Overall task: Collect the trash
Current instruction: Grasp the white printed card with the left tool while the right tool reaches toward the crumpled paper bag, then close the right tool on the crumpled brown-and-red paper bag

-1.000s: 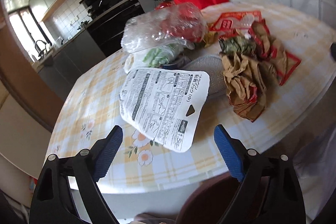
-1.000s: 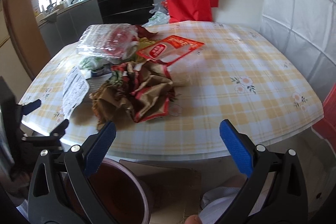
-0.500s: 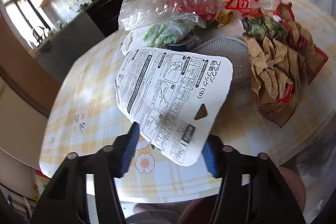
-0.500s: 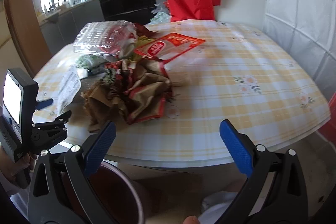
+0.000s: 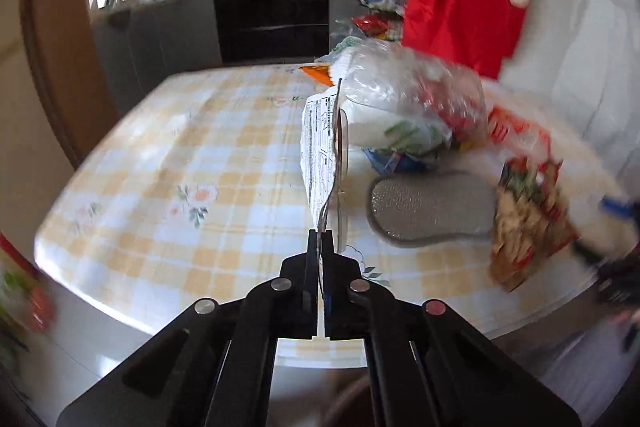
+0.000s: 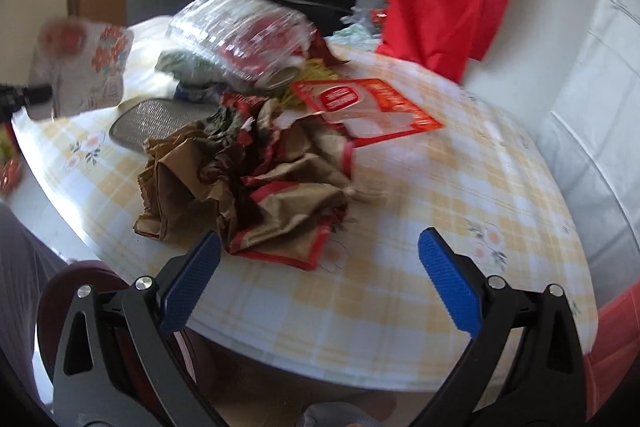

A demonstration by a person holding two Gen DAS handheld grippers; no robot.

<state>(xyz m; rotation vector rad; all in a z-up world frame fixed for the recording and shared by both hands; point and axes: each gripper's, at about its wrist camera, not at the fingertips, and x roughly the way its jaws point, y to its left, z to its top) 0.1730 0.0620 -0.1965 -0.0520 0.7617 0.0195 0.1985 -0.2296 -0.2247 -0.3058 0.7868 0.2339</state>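
Jaws of the left gripper (image 5: 320,247) have just closed on the printed card package (image 5: 318,143), held edge-on above the table (image 5: 208,147). Right gripper (image 6: 318,267) hangs wide open at the table's near edge, just short of the crumpled brown paper bag (image 6: 248,187).

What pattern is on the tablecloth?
Yellow-and-white check with small flower sprigs on the tablecloth; clearest in the right wrist view.

Yellow-checked floral tablecloth (image 6: 400,267), blue-padded claw (image 6: 320,275)
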